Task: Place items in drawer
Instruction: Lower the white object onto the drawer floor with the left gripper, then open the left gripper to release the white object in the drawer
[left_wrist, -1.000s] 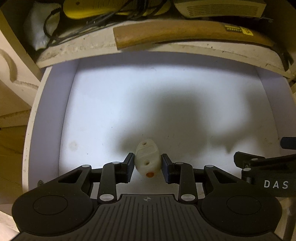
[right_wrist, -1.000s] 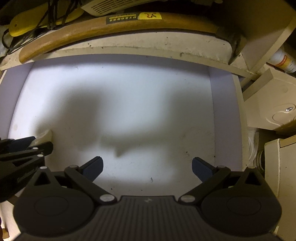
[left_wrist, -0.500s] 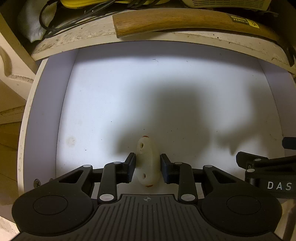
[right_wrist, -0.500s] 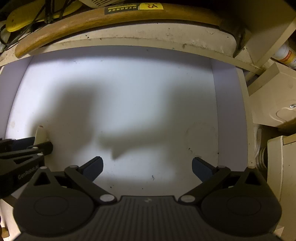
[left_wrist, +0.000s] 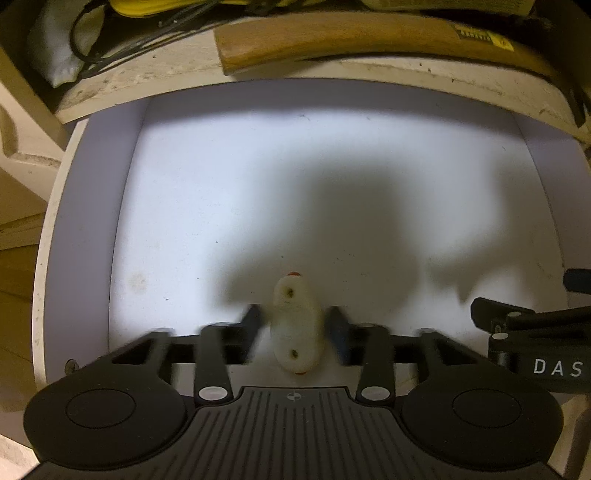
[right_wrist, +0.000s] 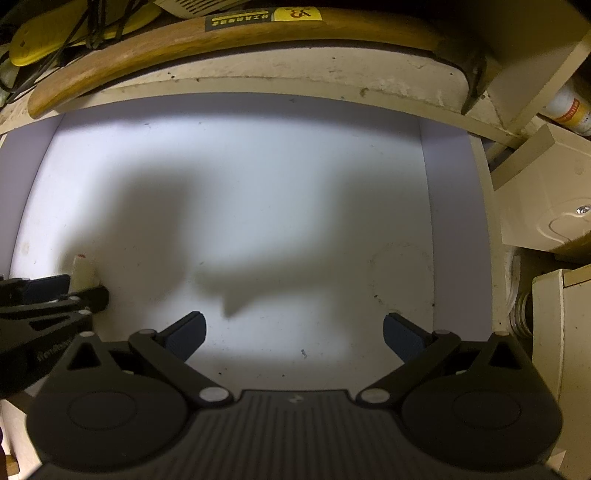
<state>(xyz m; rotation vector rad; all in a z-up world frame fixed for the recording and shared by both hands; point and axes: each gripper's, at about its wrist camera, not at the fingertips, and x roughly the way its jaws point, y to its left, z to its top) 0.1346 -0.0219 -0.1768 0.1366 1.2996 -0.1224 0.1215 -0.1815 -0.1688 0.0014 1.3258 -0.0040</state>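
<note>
Left wrist view: we see the left gripper (left_wrist: 295, 325) with its jaws opening, the fingers blurred by their own motion, and a small whitish plastic piece (left_wrist: 296, 326) between them. Half a second ago the pads were clamped tight on that piece; now a gap shows on either side of it, so the pads no longer press. The piece (two small holes on its face, an orange tip at each end) sits directly ahead of the gripper's body on the white floor of the drawer (left_wrist: 88, 229), toward the near edge. We judge this item as delivered: it is inside the drawer and let go, and what remains for this hand is to back away without nudging it.

Right wrist view: the right gripper (right_wrist: 294, 332) hangs over the same drawer with jaws spread wide and nothing between them. The piece lies well off to its left, half hidden behind the left gripper's finger.

Writing we can read: "DAS" in white on the right gripper's body, at the right edge of the left view. Beyond the drawer's far wall lies a wooden handle (right_wrist: 177, 48) carrying a dark label and a yellow sticker; the characters appear upside down and we cannot make them out with confidence.
</note>
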